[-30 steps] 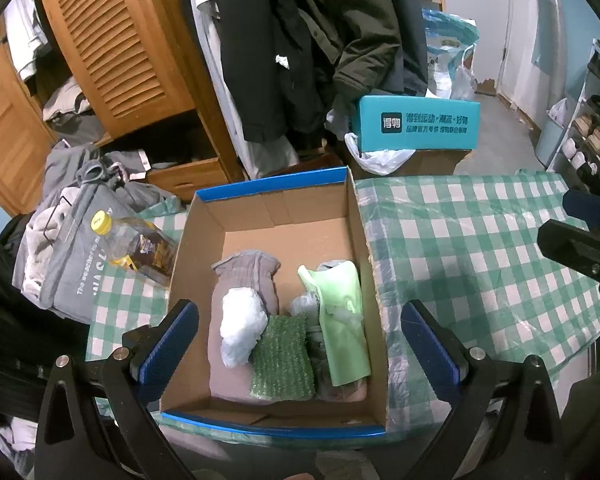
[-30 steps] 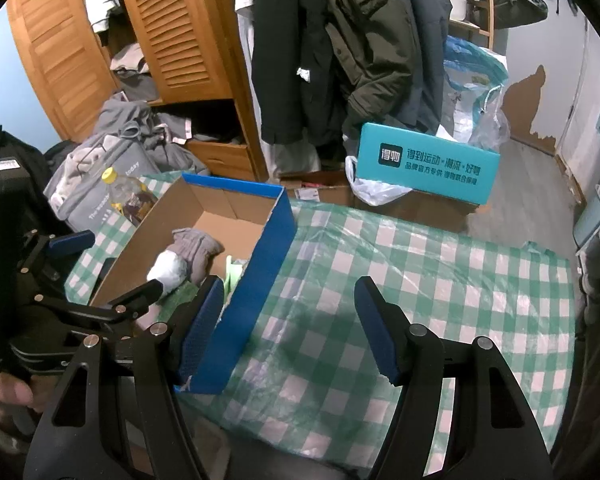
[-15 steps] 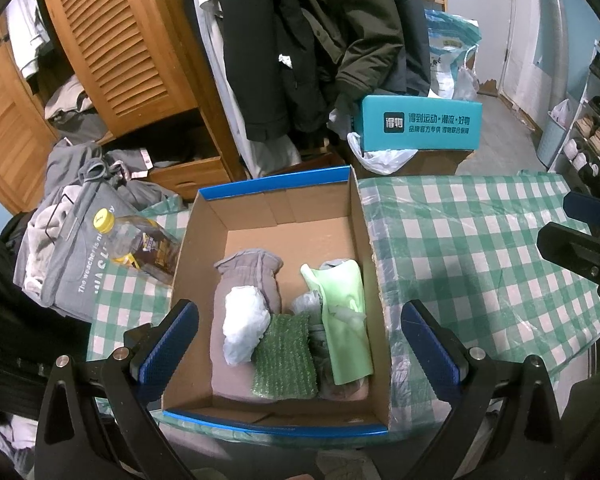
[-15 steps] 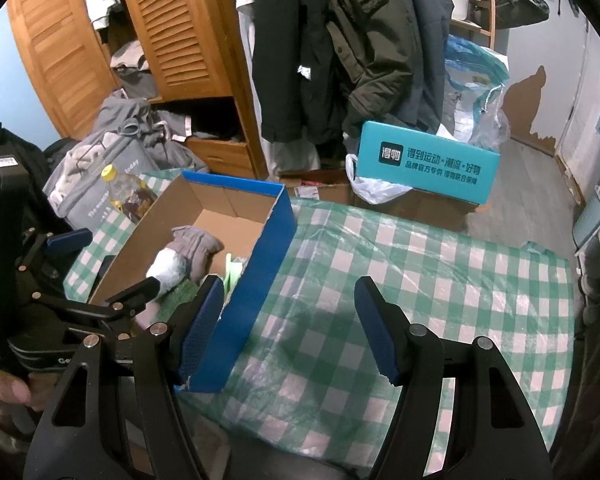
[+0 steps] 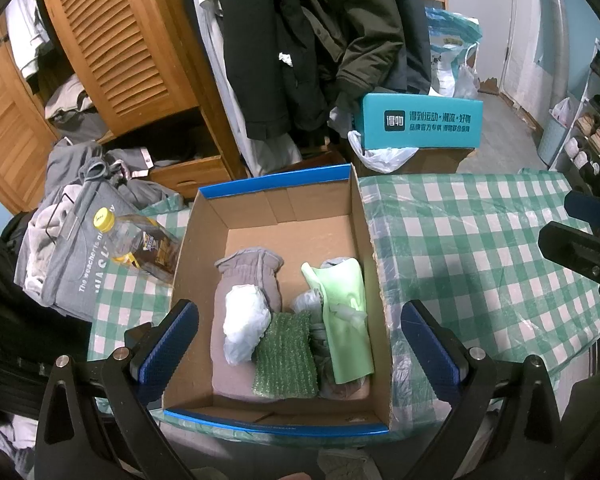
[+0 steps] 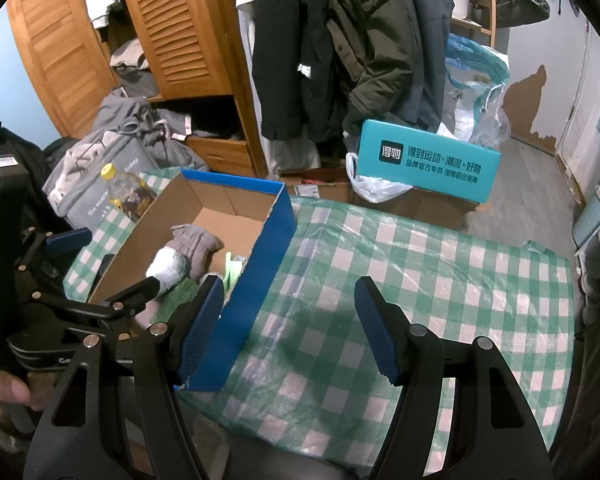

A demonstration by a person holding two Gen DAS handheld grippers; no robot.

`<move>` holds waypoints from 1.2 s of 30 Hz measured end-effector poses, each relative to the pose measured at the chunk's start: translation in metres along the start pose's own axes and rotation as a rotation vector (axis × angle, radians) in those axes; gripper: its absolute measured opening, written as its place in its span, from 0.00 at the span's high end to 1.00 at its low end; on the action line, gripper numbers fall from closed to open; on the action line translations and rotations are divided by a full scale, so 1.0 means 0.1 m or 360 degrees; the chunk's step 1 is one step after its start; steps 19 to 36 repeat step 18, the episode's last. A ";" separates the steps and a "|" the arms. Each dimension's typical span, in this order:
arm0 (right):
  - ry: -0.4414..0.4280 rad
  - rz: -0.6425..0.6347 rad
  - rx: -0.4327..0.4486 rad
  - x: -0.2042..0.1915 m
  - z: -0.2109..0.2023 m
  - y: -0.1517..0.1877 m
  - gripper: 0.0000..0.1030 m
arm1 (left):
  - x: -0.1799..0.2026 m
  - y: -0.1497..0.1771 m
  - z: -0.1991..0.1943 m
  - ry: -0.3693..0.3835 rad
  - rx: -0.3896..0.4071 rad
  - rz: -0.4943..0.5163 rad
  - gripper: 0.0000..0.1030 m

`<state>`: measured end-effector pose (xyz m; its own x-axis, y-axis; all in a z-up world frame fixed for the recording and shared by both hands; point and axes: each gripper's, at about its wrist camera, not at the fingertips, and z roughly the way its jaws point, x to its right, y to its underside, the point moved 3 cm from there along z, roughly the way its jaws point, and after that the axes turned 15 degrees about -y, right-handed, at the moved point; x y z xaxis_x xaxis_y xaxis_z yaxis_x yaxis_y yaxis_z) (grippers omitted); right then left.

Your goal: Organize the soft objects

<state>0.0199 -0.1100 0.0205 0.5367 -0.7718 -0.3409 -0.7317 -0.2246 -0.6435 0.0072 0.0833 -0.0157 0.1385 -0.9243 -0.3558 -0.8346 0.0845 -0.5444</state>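
An open cardboard box (image 5: 364, 240) with blue edges sits on the green checked tablecloth (image 5: 480, 248). Inside lie a grey glove (image 5: 256, 272), a crumpled white plastic bag (image 5: 244, 316), a green scrubbing pad (image 5: 286, 356) and a pale green glove (image 5: 346, 312). My left gripper (image 5: 298, 344) hangs open above the box's near end, nothing between its fingers. In the right wrist view my right gripper (image 6: 288, 324) stands open over the cloth beside the box's blue wall (image 6: 260, 284), empty. The grey glove (image 6: 198, 246) and white bag (image 6: 166, 266) show inside the box there.
An oil bottle (image 5: 140, 246) with a yellow cap lies left of the box beside a heap of grey clothes (image 5: 72, 248). Behind the table stand a teal carton (image 5: 420, 126), hanging coats (image 5: 300, 40) and a wooden wardrobe (image 5: 120, 40). A hand (image 6: 4, 392) holds the left gripper.
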 end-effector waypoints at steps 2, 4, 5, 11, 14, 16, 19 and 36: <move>-0.0001 0.0000 0.0000 0.00 0.00 0.00 0.35 | 0.00 0.00 0.00 0.0000 -0.0001 0.0000 0.01; 0.0001 -0.0001 0.0000 0.00 0.00 0.00 0.35 | 0.00 0.00 0.00 0.0001 0.0000 -0.0001 0.01; 0.0001 0.0000 0.0000 0.00 0.00 0.00 0.35 | -0.01 0.00 0.00 0.0002 -0.0001 -0.0001 0.01; -0.0001 0.0000 -0.0002 0.00 0.00 -0.01 0.35 | 0.00 0.00 0.00 -0.0004 0.0005 0.0004 0.01; -0.0001 -0.0001 -0.0003 0.01 -0.01 0.00 0.35 | -0.04 0.03 0.01 -0.0012 0.0008 0.0007 0.01; 0.0000 0.0000 -0.0002 0.00 0.00 -0.01 0.35 | -0.03 0.03 0.00 -0.0009 0.0006 0.0006 0.01; 0.0001 0.0003 -0.0001 0.01 -0.01 0.00 0.35 | -0.05 0.04 0.01 -0.0009 0.0006 0.0004 0.01; 0.0001 0.0003 -0.0001 0.01 -0.01 0.00 0.35 | -0.05 0.04 0.01 -0.0009 0.0006 0.0004 0.01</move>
